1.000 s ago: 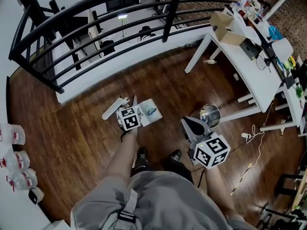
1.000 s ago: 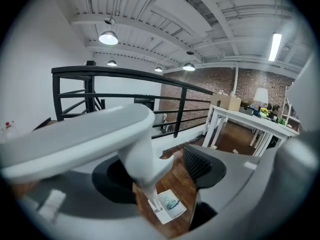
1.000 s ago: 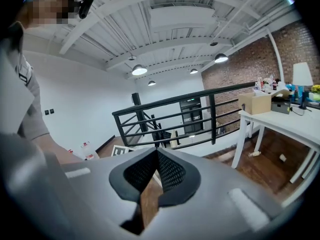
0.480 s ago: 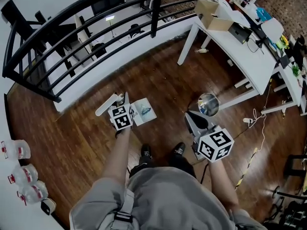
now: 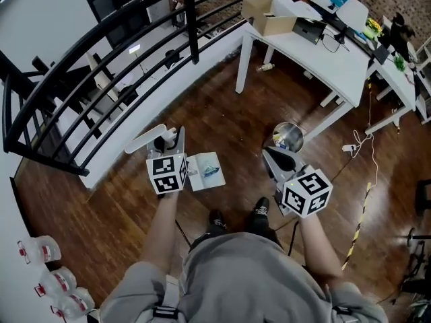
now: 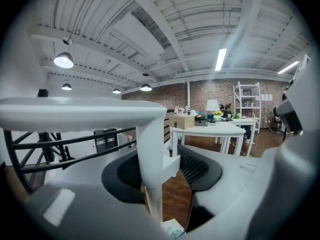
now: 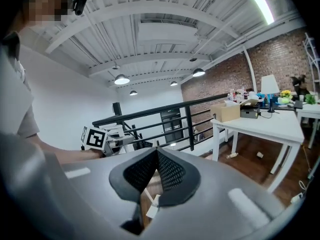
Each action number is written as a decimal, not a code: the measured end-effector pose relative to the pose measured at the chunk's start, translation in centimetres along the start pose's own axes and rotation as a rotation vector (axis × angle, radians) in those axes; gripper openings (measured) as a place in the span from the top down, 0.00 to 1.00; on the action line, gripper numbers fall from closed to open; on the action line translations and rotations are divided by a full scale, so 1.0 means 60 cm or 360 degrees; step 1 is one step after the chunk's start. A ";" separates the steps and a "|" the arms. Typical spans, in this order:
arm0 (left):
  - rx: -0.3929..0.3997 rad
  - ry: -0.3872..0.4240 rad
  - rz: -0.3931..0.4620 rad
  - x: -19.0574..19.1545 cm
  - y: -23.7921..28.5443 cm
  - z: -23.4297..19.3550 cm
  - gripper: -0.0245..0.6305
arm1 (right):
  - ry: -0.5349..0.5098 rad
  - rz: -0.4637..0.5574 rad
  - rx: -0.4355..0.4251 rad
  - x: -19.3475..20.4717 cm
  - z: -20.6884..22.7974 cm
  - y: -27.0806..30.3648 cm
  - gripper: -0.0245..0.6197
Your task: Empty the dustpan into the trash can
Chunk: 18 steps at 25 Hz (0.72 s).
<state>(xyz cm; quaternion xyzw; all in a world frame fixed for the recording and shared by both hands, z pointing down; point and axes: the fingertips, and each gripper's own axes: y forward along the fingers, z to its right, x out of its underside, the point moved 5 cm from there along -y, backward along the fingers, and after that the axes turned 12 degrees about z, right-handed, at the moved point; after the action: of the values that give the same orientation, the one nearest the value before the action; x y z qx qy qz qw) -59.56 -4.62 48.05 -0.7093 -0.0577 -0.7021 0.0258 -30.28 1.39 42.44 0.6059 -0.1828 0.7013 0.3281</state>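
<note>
Floor (image 5: 236, 123); level L gripper (image 5: 172, 137) w/ dustpan (image 5: 201, 161)

left gripper (image 5: 170, 138): on white dustpan (image 5: 205, 171) handle | trash can (image 5: 288, 136): just beside right gripper (image 5: 272, 155) | floor (image 5: 236, 116): dark wood

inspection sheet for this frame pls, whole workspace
Surface: wood floor.
Job's things: dustpan holds scraps; trash can stands on the floor to its right, apart.
Clutter: bottles at lower left; box on the table.
Grippers: left gripper jaws have just been closing, now on the dustpan handle; right gripper shut, empty.
Cables: cord on the floor by a table leg.
Surroundings: black railing, white table.
</note>
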 end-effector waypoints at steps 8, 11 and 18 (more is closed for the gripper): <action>0.0461 -0.0020 0.0094 -0.149 0.059 0.119 0.66 | 0.0007 0.0155 0.0258 -0.038 0.044 -0.073 0.96; 0.0599 -0.0039 0.0138 -0.204 0.084 0.177 0.66 | -0.0007 0.0210 0.0355 -0.059 0.077 -0.114 0.96; 0.0838 -0.0035 0.0276 -0.321 0.153 0.323 0.66 | -0.0016 0.0332 0.0513 -0.095 0.154 -0.197 0.96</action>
<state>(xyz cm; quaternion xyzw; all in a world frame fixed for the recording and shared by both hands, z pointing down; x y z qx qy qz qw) -39.38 -12.35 29.00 -0.6881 -0.1774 -0.6503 0.2686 -15.21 2.50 37.08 0.6319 -0.1314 0.7487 0.1515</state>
